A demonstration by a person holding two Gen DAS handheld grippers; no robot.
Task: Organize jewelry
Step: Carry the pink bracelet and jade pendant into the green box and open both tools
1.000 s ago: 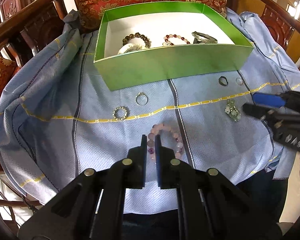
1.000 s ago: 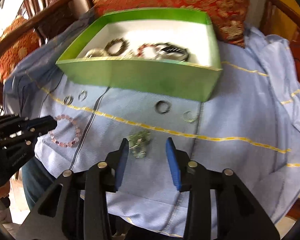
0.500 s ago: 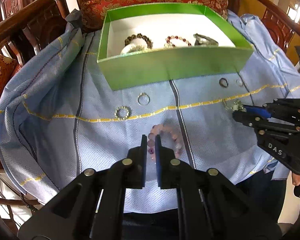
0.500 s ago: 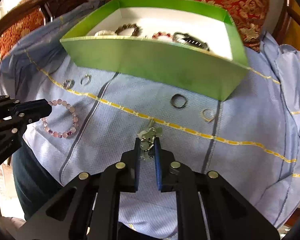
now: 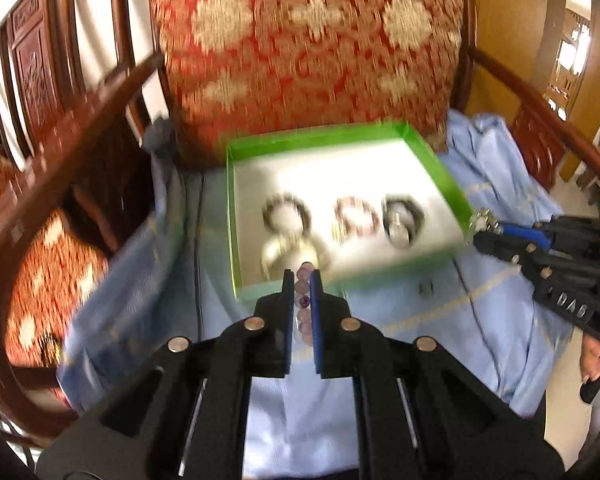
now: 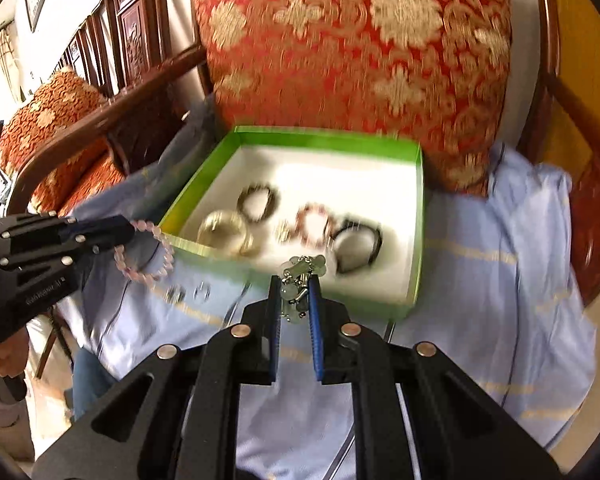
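Observation:
My left gripper is shut on a pink bead bracelet and holds it in the air at the near wall of the green box. In the right wrist view the bracelet hangs from that gripper left of the box. My right gripper is shut on a silver charm piece, held above the box's near edge; it also shows in the left wrist view. Several bracelets lie inside the box.
The box sits on a light blue cloth spread over a wooden chair. A red and gold cushion stands right behind the box. Two small rings lie on the cloth in front of the box. Wooden armrests flank the seat.
Both grippers have lifted off the cloth and moved up toward the box, the left with the pink bracelet, the right with the silver charm piece.

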